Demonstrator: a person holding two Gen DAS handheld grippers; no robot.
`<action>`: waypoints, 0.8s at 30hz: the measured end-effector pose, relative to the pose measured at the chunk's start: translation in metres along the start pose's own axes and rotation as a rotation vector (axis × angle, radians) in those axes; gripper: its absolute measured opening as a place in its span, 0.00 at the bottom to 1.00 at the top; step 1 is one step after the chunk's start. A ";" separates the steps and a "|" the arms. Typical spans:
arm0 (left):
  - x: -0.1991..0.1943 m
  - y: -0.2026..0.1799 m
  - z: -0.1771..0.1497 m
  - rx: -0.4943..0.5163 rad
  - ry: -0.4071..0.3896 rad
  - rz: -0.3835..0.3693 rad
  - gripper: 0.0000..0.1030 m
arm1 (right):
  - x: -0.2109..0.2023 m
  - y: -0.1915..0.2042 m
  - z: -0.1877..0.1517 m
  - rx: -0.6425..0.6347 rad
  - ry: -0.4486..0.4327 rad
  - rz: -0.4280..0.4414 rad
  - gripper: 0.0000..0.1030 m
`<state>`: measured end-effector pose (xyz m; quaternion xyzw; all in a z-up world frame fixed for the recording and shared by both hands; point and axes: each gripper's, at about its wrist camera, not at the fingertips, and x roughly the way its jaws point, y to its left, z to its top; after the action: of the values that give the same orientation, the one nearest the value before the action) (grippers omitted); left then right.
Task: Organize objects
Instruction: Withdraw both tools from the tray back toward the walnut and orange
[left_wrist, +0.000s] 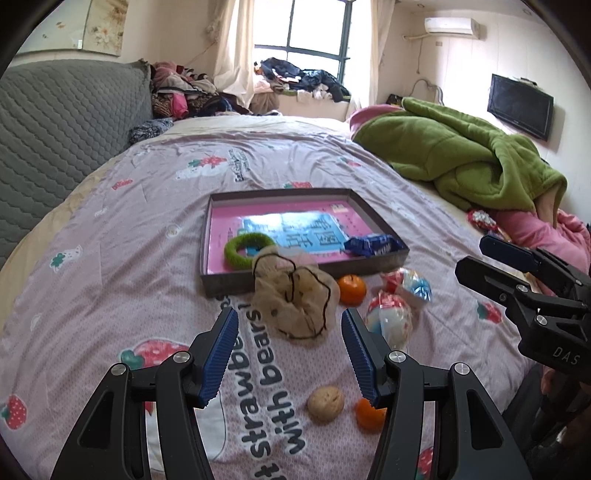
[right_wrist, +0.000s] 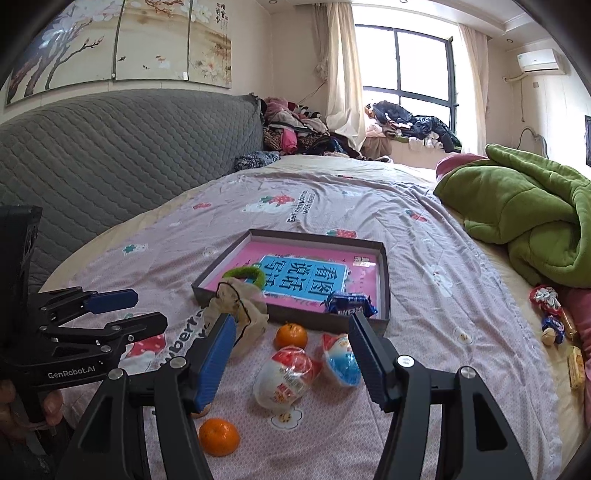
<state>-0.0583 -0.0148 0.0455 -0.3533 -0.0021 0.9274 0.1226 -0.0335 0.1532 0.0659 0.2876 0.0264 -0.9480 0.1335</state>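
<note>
Two black grippers with blue ribbed pads hover over the bed: left gripper (left_wrist: 290, 354) and right gripper (right_wrist: 291, 354), fingers spread wide, gripping nothing. Nearest lie a tan walnut (left_wrist: 326, 403) and orange tangerine (right_wrist: 218, 435). Beyond, a beige mesh pouch (left_wrist: 295, 299) leans on the shallow grey cardboard tray (right_wrist: 384, 273), its long axis running away toward the window.

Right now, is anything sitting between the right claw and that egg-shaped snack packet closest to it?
Nothing visible blocks it. The right claw is open and the near egg-shaped packet lies on the bedspread right between its fingers' line. A second egg-shaped packet lies right beside it, and an orange lies just beyond.
</note>
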 end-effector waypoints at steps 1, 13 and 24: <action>0.001 -0.001 -0.002 0.003 0.006 0.002 0.58 | 0.000 0.000 -0.002 0.000 0.007 0.001 0.61; 0.021 -0.006 -0.031 0.018 0.101 -0.004 0.58 | 0.001 0.007 -0.029 -0.010 0.069 0.024 0.61; 0.033 -0.007 -0.045 0.025 0.159 -0.020 0.58 | 0.001 0.013 -0.054 -0.028 0.128 0.048 0.61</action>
<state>-0.0505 -0.0042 -0.0092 -0.4245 0.0155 0.8950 0.1361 -0.0017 0.1470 0.0203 0.3464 0.0411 -0.9237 0.1584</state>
